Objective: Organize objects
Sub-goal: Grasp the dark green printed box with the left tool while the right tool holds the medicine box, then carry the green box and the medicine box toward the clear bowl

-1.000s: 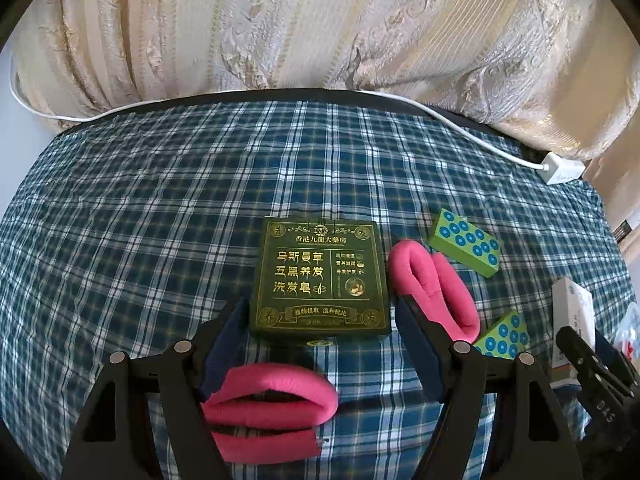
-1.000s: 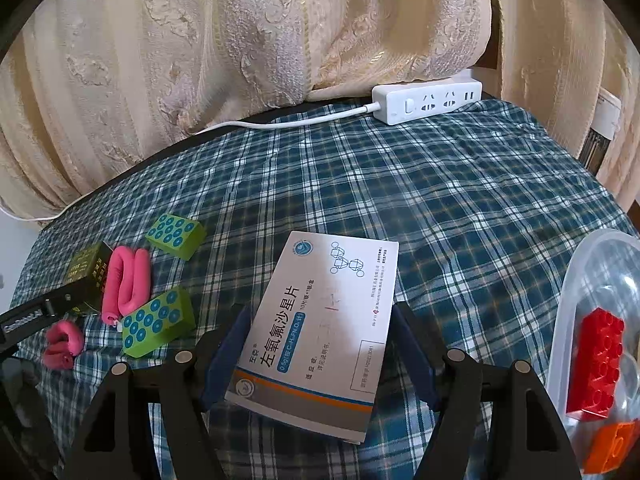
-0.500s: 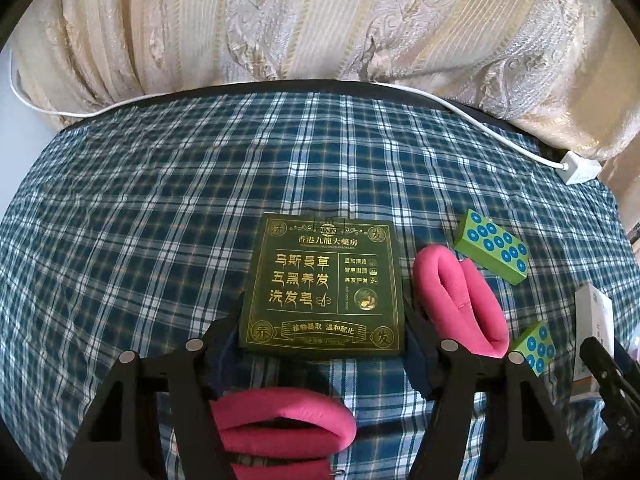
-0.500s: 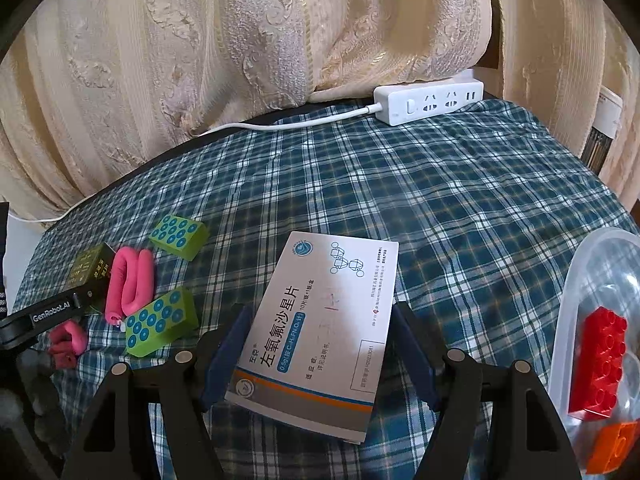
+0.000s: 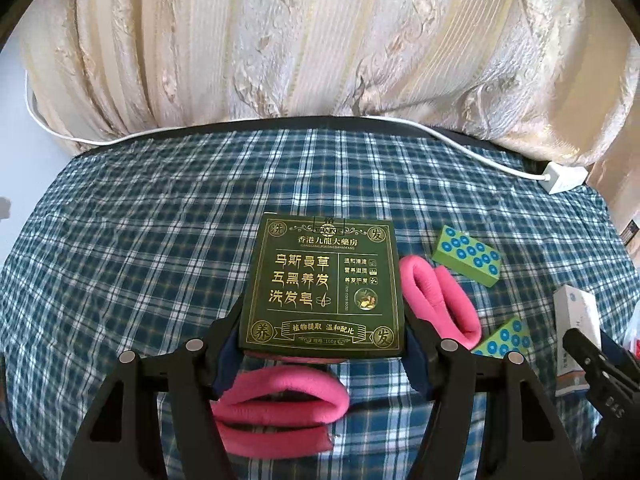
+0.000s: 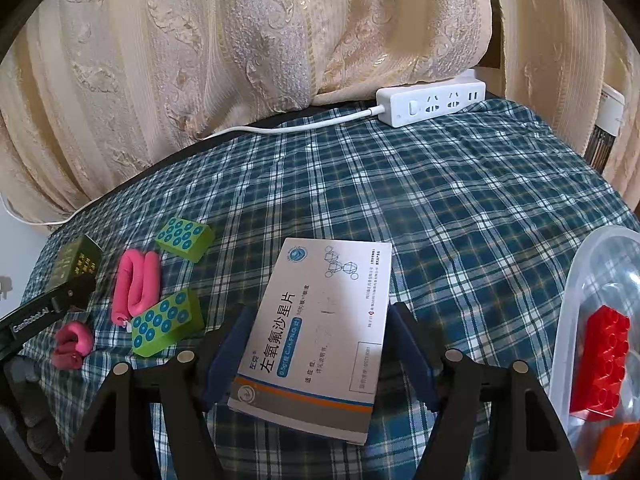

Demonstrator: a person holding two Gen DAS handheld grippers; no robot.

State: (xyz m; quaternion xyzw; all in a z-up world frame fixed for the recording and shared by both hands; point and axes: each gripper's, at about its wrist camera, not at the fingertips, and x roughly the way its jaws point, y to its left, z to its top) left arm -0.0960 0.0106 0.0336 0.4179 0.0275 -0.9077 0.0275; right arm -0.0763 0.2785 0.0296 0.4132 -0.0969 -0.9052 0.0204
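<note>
A dark green box with gold lettering is clamped between the pads of my left gripper and is raised off the checked cloth, over a folded pink roll. A second pink roll and two green blocks with blue dots lie to its right. My right gripper is shut on a white medicine box, which is tilted between its blue pads. In the right wrist view the green box shows at the far left.
A clear plastic tub at the right edge holds a red brick and an orange one. A white power strip and its cable lie along the far edge under a cream curtain.
My left gripper slid forward around the green box, closed on its sides and lifted it from the cloth. The right gripper and its white box stayed put.
</note>
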